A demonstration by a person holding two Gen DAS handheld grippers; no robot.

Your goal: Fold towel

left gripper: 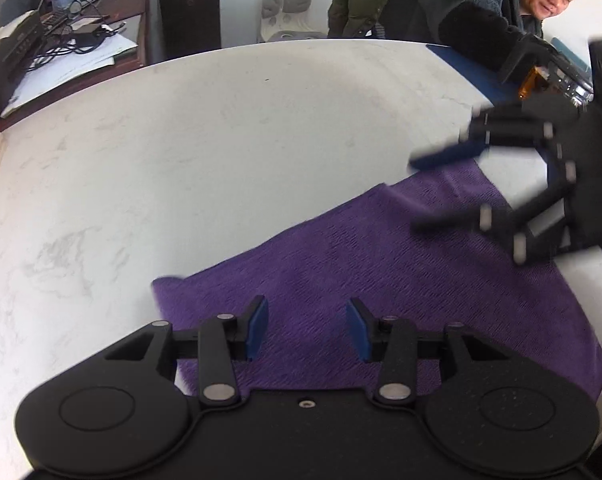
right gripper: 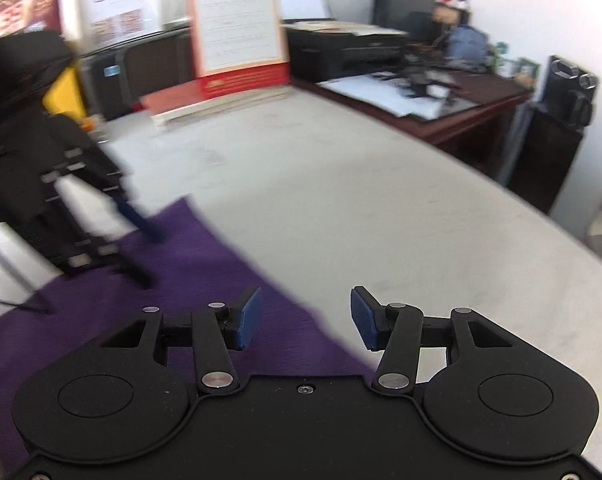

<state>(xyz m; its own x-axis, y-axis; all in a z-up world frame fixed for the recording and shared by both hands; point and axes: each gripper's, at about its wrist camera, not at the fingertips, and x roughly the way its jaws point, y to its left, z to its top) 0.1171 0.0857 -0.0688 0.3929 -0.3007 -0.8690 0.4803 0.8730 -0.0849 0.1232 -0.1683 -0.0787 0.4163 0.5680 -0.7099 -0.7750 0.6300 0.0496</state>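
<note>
A purple towel (left gripper: 381, 264) lies flat on the white marble-look table (left gripper: 181, 152). My left gripper (left gripper: 307, 330) hovers over the towel's near part, open, blue pads apart with nothing between them. My right gripper (left gripper: 417, 196) shows blurred at the right of the left wrist view, above the towel's far right corner, open and empty. In the right wrist view the right gripper (right gripper: 305, 318) stands open over the towel's edge (right gripper: 205, 264), and the left gripper (right gripper: 149, 256) appears blurred at the left above the cloth.
Two people (left gripper: 481, 4) are at the table's far right side. A dark desk (right gripper: 441, 100) with a printer, papers and cables stands beyond the table. A red-and-white board (right gripper: 237, 32) leans at the far end. A blue sheet (left gripper: 477, 76) lies near the far right edge.
</note>
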